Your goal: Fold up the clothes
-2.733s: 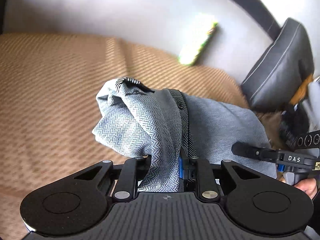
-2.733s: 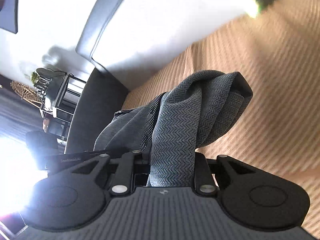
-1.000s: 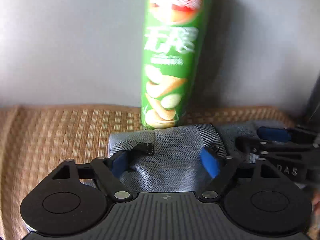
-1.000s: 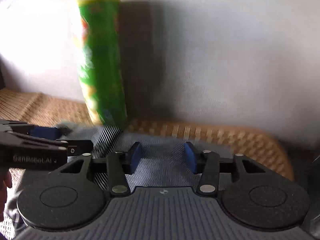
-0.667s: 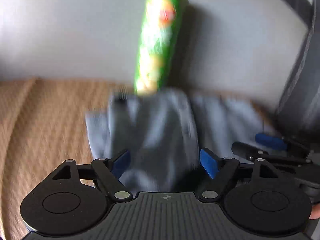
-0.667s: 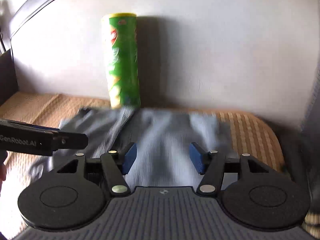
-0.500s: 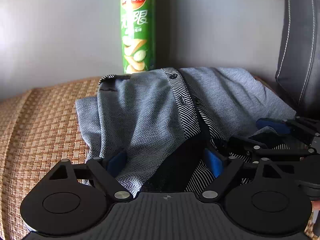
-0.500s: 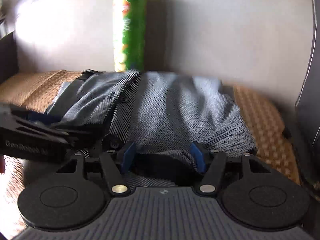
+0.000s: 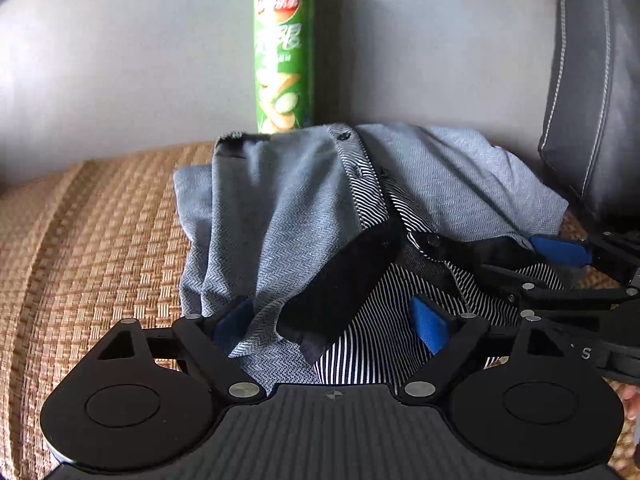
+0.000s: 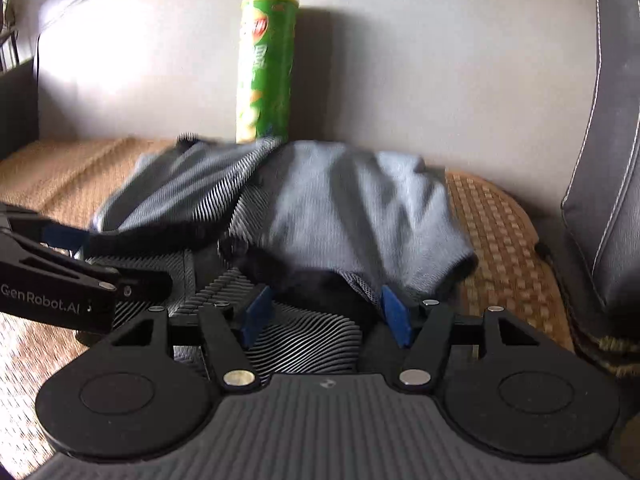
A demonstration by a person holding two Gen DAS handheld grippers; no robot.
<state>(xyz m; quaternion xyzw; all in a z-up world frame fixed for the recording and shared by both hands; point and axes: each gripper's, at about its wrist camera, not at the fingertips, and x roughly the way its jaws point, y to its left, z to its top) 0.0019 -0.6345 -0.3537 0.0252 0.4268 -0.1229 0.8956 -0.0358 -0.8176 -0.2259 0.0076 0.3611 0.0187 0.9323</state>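
A grey herringbone shirt [image 9: 288, 200] with a black-and-white striped lining lies bunched on the woven seat, its far edge at the foot of a green can. My left gripper [image 9: 332, 324] hovers over the shirt's near edge. Its jaws are opening, and loose cloth lies between the blue pads [image 9: 430, 330] without being pressed. In the right wrist view the same shirt [image 10: 340, 208] spreads ahead of my right gripper [image 10: 326, 316]. That gripper is open, with striped cloth lying slack between its pads [image 10: 396, 316]. The right gripper's fingers [image 9: 560, 250] show at the right of the left wrist view.
A tall green chips can [image 9: 284, 48] [image 10: 266, 68] stands upright against the sofa's pale grey back. A dark grey leather cushion [image 9: 592, 80] [image 10: 608, 160] leans at the right. The woven tan mat [image 9: 88, 240] stretches to the left of the shirt.
Both grippers were earlier shut on the lifted shirt. They set it down by the can, opened, and drew back from the can; the shirt now lies loose.
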